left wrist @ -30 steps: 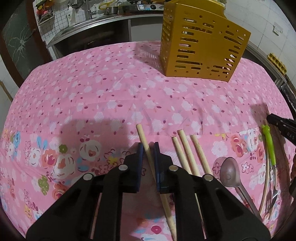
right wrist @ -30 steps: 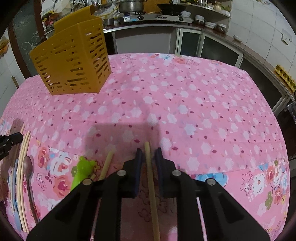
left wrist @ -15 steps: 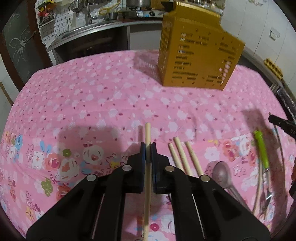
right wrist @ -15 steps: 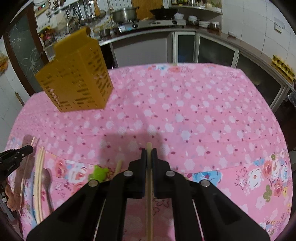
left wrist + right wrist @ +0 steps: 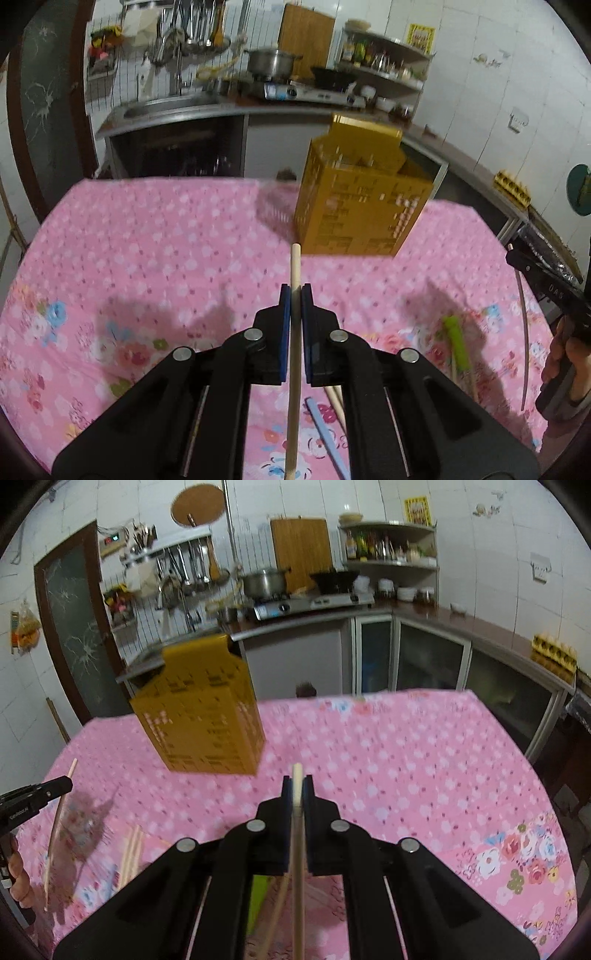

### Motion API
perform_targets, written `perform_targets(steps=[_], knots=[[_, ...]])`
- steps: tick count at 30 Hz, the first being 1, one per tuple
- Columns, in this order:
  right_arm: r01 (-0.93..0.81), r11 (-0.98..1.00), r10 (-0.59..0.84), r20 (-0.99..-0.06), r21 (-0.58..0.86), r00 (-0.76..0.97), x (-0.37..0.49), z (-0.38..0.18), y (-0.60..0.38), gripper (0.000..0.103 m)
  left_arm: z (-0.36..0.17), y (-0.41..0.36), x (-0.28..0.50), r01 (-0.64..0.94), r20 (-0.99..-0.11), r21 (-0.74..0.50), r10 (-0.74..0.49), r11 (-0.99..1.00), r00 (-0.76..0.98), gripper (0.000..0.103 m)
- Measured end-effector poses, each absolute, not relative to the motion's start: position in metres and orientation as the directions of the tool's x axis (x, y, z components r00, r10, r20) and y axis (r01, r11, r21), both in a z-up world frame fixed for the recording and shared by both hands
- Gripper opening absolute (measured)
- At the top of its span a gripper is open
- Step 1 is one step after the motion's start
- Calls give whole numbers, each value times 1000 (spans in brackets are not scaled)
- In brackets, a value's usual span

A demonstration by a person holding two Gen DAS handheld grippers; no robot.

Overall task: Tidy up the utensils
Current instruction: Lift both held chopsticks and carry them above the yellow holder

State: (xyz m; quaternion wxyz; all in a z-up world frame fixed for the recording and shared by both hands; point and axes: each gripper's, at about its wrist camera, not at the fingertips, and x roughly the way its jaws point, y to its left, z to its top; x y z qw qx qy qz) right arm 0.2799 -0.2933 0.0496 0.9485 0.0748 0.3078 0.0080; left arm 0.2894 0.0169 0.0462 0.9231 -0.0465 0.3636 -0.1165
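A wooden chopstick (image 5: 294,332) is clamped between the closed jaws of the left gripper (image 5: 295,295), its tip projecting well ahead of the pads and its shaft running back under the gripper body. A second wooden chopstick (image 5: 297,834) is pinched in the same way by the right gripper (image 5: 297,779), with only a short tip showing beyond the jaws. Both sticks are held clear of the pink floral tablecloth (image 5: 147,240). Ahead of the left jaws and slightly to their right, the yellow slotted utensil holder (image 5: 354,199) is seen standing near the far edge of the table; from the right gripper it is placed ahead and to the left. Between each pair of jaws and the holder, open cloth is left with nothing lying on it. Below and to the right of the left jaws, spare chopsticks (image 5: 336,402), a blue stick (image 5: 327,428) and a green-handled utensil (image 5: 457,343) are left lying on the cloth near its near edge. Beyond the far table edge, a kitchen counter (image 5: 332,616) is seen, and the right-hand table edge lies well apart from the right jaws.
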Motion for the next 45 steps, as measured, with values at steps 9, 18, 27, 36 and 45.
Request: perform_targets(steps=[9, 18, 27, 36, 45], knots=[[13, 985, 72, -471, 174, 879, 265, 82, -284, 6, 81, 20, 279, 205, -550, -194, -280, 959, 787, 4], [-31, 976, 102, -334, 213, 937, 276, 103, -274, 6, 119, 14, 284, 206, -384, -160, -253, 965, 888, 4], [-94, 963, 119, -83, 252, 989, 304, 137, -261, 6, 158, -6, 308, 264, -171, -159, -290, 951, 942, 4], [-171, 951, 157, 73, 257, 985, 355, 158, -245, 6, 182, -35, 346, 298, -25, -172, -307, 939, 951, 4], [-175, 960, 162, 77, 220, 984, 401, 164, -230, 6, 179, -46, 399, 287, -60, -165, -300, 944, 952, 4]])
